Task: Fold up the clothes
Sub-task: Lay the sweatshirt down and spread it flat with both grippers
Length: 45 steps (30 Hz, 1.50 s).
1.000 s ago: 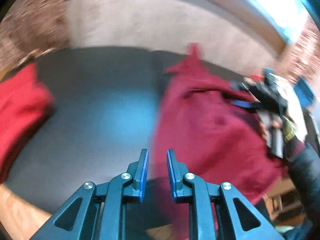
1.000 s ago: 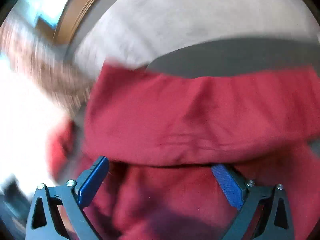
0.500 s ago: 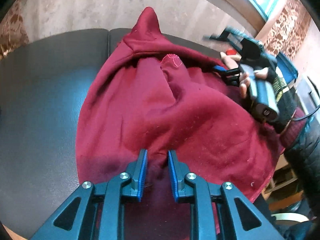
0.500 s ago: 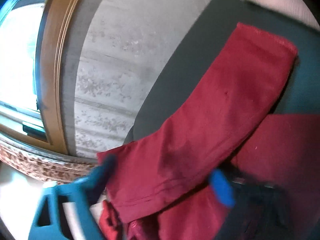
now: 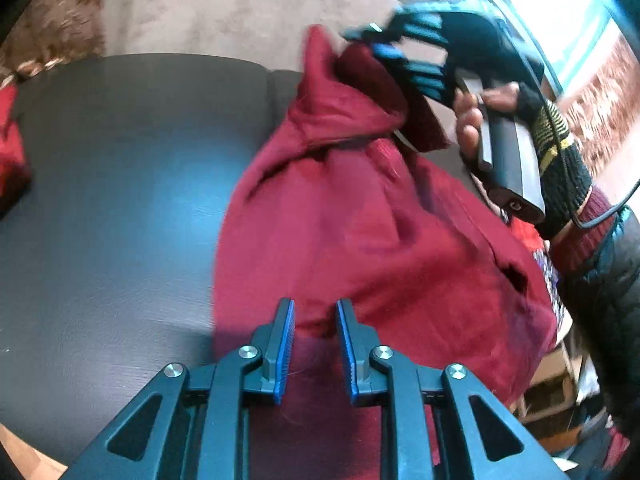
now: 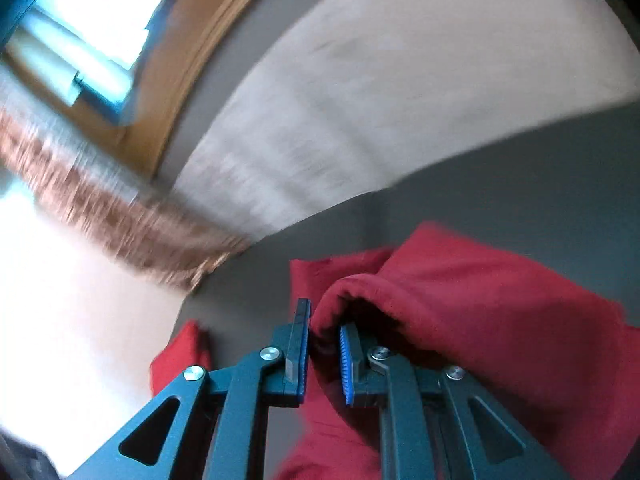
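A dark red sweatshirt [image 5: 360, 220] lies crumpled across the right half of the dark grey table [image 5: 120, 200]. My left gripper [image 5: 314, 312] is shut on its near hem, the cloth bunched between the narrow jaws. My right gripper [image 6: 324, 328] is shut on the edge of a sleeve cuff [image 6: 360, 292] and holds it lifted off the table. In the left wrist view the right gripper [image 5: 384, 48] shows at the far end of the garment, held by a gloved hand, with red cloth hanging from it.
Another red garment [image 5: 12, 148] lies at the table's far left edge. A pale wall [image 6: 380, 100] and a wood-framed window [image 6: 100, 32] stand behind the table. Shelves with clutter [image 5: 560, 380] sit off the table's right side.
My right gripper has closed from wide open onto the sleeve cuff and lifted it. My left gripper stays shut on the hem. The garment has been pulled up at its far end.
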Motion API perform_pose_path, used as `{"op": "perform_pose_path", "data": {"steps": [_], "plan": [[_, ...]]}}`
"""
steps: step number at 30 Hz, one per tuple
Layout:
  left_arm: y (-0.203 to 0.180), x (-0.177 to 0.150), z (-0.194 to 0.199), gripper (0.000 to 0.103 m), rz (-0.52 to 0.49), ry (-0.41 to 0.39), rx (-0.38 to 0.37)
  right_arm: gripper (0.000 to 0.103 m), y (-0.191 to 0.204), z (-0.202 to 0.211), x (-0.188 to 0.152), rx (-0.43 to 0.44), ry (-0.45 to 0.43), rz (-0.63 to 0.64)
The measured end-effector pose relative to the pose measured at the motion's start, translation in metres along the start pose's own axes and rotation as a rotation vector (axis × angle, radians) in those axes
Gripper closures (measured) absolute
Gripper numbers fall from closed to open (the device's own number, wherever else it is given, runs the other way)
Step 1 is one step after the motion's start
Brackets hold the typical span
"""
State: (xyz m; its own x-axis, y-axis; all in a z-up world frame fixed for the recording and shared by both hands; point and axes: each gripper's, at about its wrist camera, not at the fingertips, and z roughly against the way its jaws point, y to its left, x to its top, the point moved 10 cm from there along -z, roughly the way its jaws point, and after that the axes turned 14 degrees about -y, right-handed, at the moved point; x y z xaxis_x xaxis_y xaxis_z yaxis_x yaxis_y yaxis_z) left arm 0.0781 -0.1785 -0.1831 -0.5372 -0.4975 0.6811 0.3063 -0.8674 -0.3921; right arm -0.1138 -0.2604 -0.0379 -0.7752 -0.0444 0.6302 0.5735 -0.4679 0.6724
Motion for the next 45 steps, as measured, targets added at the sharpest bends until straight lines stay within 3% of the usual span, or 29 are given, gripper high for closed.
{"op": "perform_pose_path", "data": {"steps": [3, 4, 5, 7, 8, 14, 18, 21, 25, 27, 29, 32, 35, 37, 40, 45], "plan": [[0.012, 0.004, 0.004, 0.081, 0.053, -0.012, 0.028, 0.087, 0.054, -0.033, -0.005, 0.081, 0.070, 0.120], [0.017, 0.006, 0.004, 0.081, 0.069, -0.014, 0.042, 0.082, 0.068, -0.043, -0.012, 0.100, 0.097, 0.149], [0.023, 0.008, 0.006, 0.081, 0.096, -0.021, 0.056, 0.057, 0.077, -0.051, -0.020, 0.106, 0.125, 0.172], [0.036, 0.013, 0.009, 0.080, 0.142, -0.036, 0.079, 0.019, 0.088, -0.058, -0.034, 0.108, 0.165, 0.208], [0.042, 0.016, 0.010, 0.079, 0.162, -0.045, 0.091, 0.016, 0.088, -0.055, -0.036, 0.110, 0.166, 0.212], [0.063, 0.052, 0.017, 0.077, 0.269, -0.116, 0.066, 0.013, 0.044, 0.002, -0.009, 0.109, 0.060, 0.053], [0.064, 0.086, 0.001, 0.070, 0.290, -0.145, 0.034, 0.013, -0.012, 0.025, -0.016, -0.021, 0.039, 0.065], [0.061, 0.105, -0.018, 0.068, 0.232, -0.146, 0.054, 0.012, -0.055, 0.043, -0.023, -0.126, 0.030, 0.085], [0.066, 0.123, -0.049, 0.067, 0.207, -0.099, 0.044, 0.012, -0.112, 0.067, -0.032, -0.267, 0.016, 0.111], [0.079, 0.125, -0.072, 0.067, 0.204, -0.082, 0.103, 0.011, -0.141, 0.081, -0.037, -0.337, 0.010, 0.124], [0.094, 0.128, -0.077, 0.067, 0.243, -0.069, 0.121, 0.004, -0.143, 0.083, -0.039, -0.322, -0.017, 0.150], [0.113, 0.134, -0.083, 0.068, 0.329, -0.058, 0.125, 0.000, -0.140, 0.078, -0.042, -0.321, -0.010, 0.179], [0.128, 0.141, -0.096, 0.076, 0.376, -0.067, 0.116, 0.000, -0.140, 0.073, -0.043, -0.340, 0.007, 0.206], [0.135, 0.144, -0.101, 0.088, 0.374, -0.068, 0.121, 0.000, -0.139, 0.070, -0.042, -0.351, 0.016, 0.214], [0.151, 0.144, -0.105, 0.096, 0.336, -0.054, 0.196, 0.000, -0.138, 0.064, -0.046, -0.391, 0.050, 0.260], [0.199, 0.154, -0.089, 0.096, 0.322, -0.071, 0.352, 0.000, -0.137, 0.050, -0.051, -0.463, 0.119, 0.359]]}}
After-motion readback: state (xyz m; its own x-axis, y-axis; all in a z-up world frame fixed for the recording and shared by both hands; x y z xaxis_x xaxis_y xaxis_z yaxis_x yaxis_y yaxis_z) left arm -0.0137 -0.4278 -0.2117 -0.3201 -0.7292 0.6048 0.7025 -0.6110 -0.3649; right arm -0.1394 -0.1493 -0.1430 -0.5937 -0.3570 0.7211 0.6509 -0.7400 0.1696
